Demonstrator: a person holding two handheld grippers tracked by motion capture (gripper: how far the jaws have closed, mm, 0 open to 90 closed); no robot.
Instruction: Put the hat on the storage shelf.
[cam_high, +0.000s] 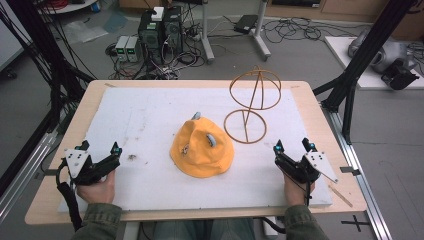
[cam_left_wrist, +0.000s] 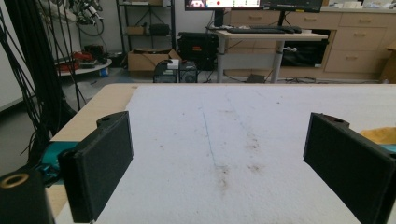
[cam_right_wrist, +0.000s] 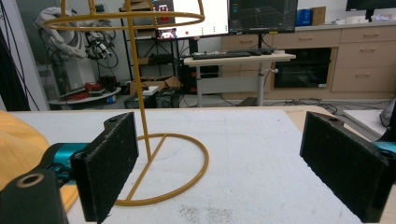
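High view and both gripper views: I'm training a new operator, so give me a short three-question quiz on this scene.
1. True or false: the yellow hat hangs on the wire hat stand.
2. Which thing lies nearer the right tool? A) the stand's ring base B) the brown stains on the white mat
3. Fill in: both tools, left and right, have their jaws ____.

Key: 1 false, the hat lies flat on the mat beside the stand; 2 A; 3 open, gripping nothing.
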